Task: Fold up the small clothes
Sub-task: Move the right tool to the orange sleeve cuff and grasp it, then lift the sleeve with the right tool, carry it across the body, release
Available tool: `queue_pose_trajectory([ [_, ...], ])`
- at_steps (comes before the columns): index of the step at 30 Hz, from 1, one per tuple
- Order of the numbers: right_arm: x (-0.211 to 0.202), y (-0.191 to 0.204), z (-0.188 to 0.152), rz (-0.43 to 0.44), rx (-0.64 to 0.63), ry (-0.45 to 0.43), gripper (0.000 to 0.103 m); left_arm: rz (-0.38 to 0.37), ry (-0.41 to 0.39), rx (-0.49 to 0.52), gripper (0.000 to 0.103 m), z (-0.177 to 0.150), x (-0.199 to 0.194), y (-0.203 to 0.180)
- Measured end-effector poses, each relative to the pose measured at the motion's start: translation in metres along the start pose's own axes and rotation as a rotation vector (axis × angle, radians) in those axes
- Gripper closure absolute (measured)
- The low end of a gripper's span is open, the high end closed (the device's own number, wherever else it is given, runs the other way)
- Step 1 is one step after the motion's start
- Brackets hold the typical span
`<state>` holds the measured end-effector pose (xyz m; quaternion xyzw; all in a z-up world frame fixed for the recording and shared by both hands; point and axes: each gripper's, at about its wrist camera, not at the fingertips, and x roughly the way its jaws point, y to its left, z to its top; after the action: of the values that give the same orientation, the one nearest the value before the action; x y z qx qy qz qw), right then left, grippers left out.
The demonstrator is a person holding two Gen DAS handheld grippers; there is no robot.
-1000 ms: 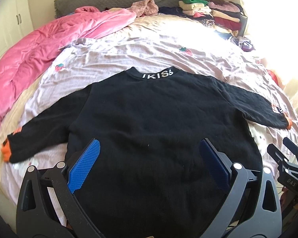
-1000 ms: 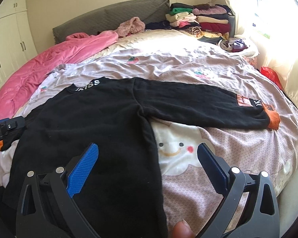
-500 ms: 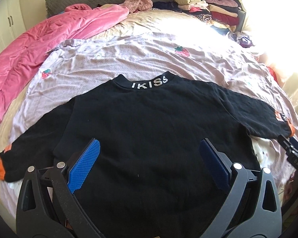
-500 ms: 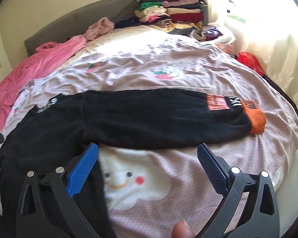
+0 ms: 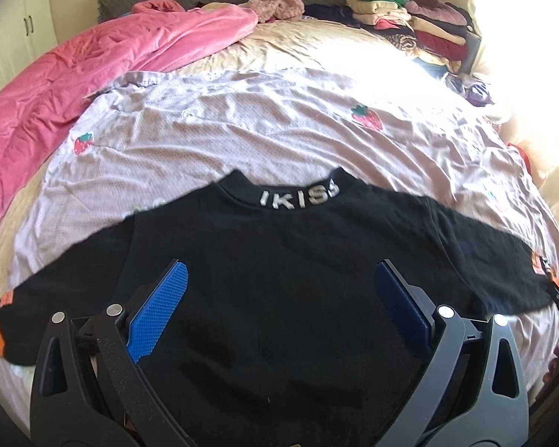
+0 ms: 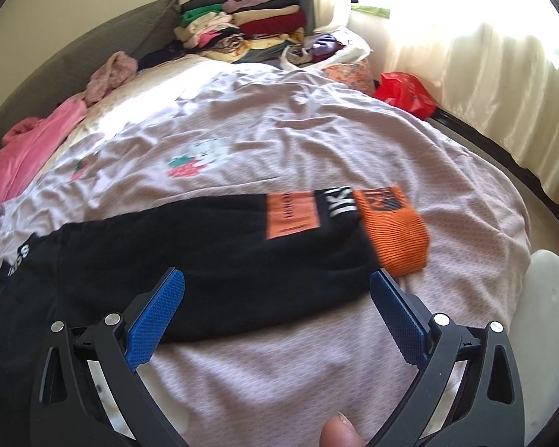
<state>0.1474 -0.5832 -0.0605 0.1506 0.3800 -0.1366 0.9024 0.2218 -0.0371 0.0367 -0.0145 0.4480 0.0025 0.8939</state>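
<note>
A small black sweater (image 5: 279,260) with "IKISS" on its collar lies flat on the bed, sleeves spread to both sides. My left gripper (image 5: 279,279) is open and empty, held over the sweater's body. In the right wrist view the sweater's right sleeve (image 6: 223,246) lies across the sheet and ends in an orange cuff (image 6: 395,231) with an orange patch. My right gripper (image 6: 277,279) is open and empty, held over the lower part of that sleeve near the cuff.
A lilac strawberry-print sheet (image 5: 279,130) covers the bed. A pink duvet (image 5: 74,74) lies bunched at the left. Stacked folded clothes (image 6: 249,26) sit at the head corner. A red bag (image 6: 402,89) and curtains are beyond the bed's right edge.
My left gripper has moved forward up the sweater toward the collar. My right gripper has swung right along the sleeve toward the orange cuff. Both stayed open.
</note>
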Motion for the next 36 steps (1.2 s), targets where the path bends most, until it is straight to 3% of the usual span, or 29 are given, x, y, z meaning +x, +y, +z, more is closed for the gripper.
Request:
queue_pose_trajectory([
  [10,0.027,-0.047,0.007,-0.044,0.104,0.059,0.004,0.03,-0.037,-0.065,0.009,0.036,0.018,0.013],
  [15,0.049,-0.062,0.012,-0.052,0.163,0.089,0.004,0.063,0.007,-0.027,0.009,0.023,0.044,0.008],
  [21,0.064,-0.066,0.019,-0.024,0.171,0.083,0.007,0.047,0.064,-0.005,0.009,-0.007,0.076,0.005],
  [23,0.062,-0.063,0.022,-0.025,0.158,0.069,0.031,0.046,0.072,-0.002,0.009,-0.014,0.081,0.006],
  [24,0.062,-0.063,0.023,-0.028,0.152,0.066,0.036,0.046,0.076,0.0,0.009,-0.017,0.083,0.006],
  [26,0.062,-0.062,0.025,-0.024,0.146,0.062,0.059,0.051,0.074,0.003,0.009,-0.024,0.085,0.006],
  [28,0.058,-0.06,0.026,0.0,0.135,0.048,0.073,0.041,0.068,-0.004,0.009,-0.029,0.085,0.006],
  [36,0.013,-0.021,0.036,0.086,0.045,-0.094,0.078,0.023,0.061,-0.003,0.009,-0.04,0.081,0.008],
])
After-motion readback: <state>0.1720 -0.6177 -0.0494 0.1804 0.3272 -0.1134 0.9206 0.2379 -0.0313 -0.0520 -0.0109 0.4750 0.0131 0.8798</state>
